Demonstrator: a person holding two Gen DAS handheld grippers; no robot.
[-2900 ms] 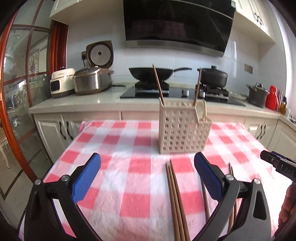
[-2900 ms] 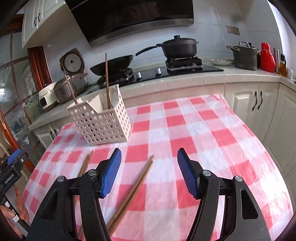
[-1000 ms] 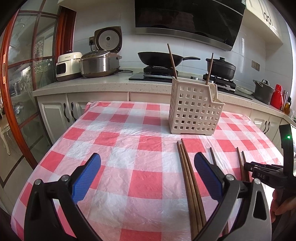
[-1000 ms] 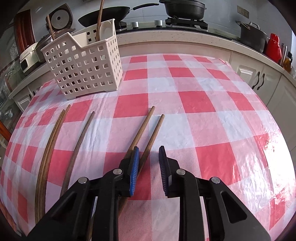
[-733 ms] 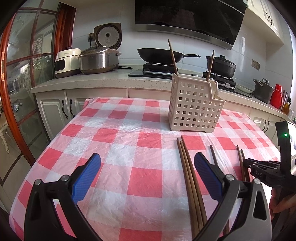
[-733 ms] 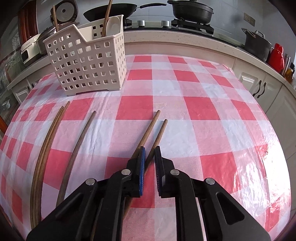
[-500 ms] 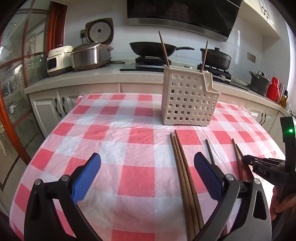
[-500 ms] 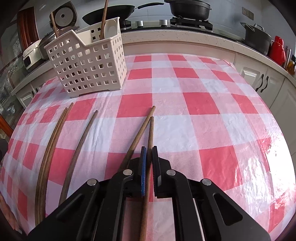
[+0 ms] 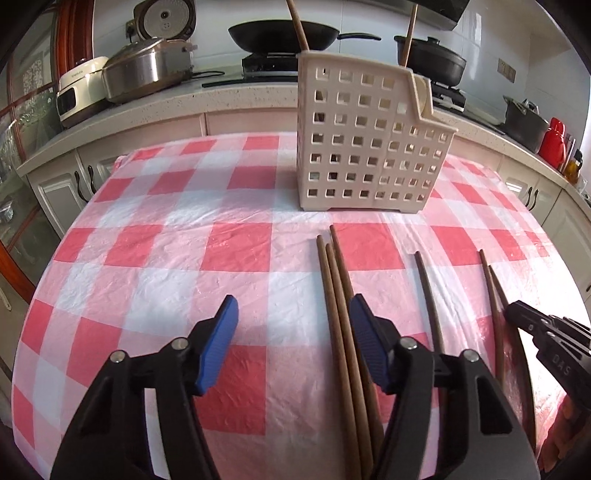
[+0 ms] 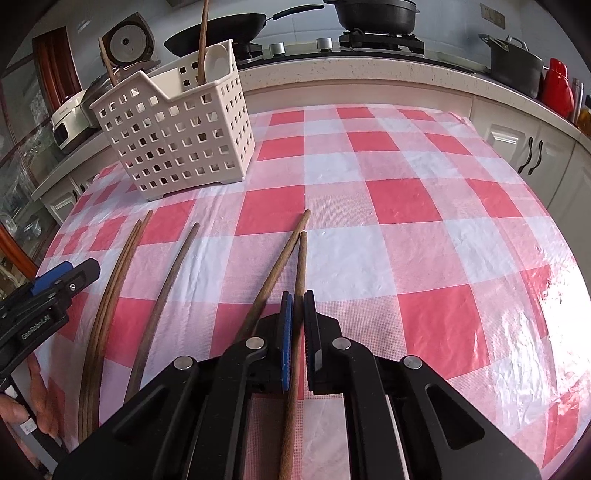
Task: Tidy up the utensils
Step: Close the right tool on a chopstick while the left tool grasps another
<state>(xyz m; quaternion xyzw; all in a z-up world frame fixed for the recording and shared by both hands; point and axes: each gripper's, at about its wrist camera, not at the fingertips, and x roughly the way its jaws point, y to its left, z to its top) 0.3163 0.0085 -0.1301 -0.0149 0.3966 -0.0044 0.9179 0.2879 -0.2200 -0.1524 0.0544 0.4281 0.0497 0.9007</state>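
A white slotted basket [image 9: 369, 147] [image 10: 177, 136] stands on the checked cloth with two chopsticks and a white spoon in it. Three brown chopsticks [image 9: 334, 280] [image 10: 118, 266] lie bundled on the cloth. My left gripper [image 9: 293, 314] straddles them with its jaws closing; the bundle runs close to the right pad [image 9: 360, 325], and the left pad is well clear. My right gripper [image 10: 297, 299] is shut on one chopstick [image 10: 302, 258], which points away along the fingers. Its mate [image 10: 284, 254] lies just left of it.
A single chopstick [image 10: 173, 280] [image 9: 428, 291] lies between the bundle and the pair. Behind the red-and-white table [image 10: 406, 199] runs a counter with a wok [image 9: 280, 35], pots, a rice cooker [image 9: 147, 70] and a red bottle [image 10: 559, 86]. A hand shows at the lower left edge [image 10: 14, 406].
My left gripper has come forward and down over the bundle and its jaws have narrowed. My right gripper has shut on one chopstick, which has swung in line with the fingers.
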